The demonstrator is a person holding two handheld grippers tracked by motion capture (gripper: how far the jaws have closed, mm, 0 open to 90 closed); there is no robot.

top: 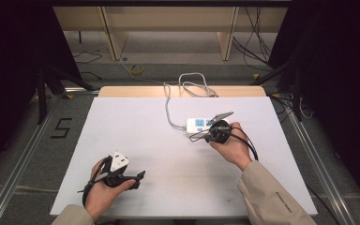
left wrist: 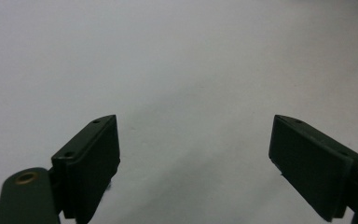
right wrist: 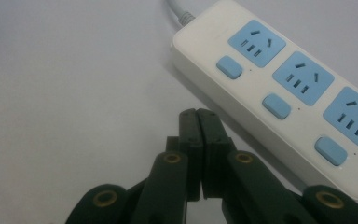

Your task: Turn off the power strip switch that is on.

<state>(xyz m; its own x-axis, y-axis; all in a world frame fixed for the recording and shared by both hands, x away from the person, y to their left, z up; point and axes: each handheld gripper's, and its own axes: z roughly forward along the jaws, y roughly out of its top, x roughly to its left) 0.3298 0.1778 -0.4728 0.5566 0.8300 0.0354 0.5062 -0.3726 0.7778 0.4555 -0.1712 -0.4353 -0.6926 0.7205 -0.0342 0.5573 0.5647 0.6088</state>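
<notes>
Power strip [right wrist: 279, 88] lying right-centre on white worktop [top: 136, 136], cable trailing back. Looking rigid, light, smooth plastic; long edges probably gripping best. Right claw [right wrist: 199, 123] pressing together beside it, empty; left claw [left wrist: 196, 154] spreading apart, empty.

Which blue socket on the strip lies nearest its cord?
The socket farthest from the right tool, at the power strip end where the grey cord enters; the other two lie further along.
</notes>
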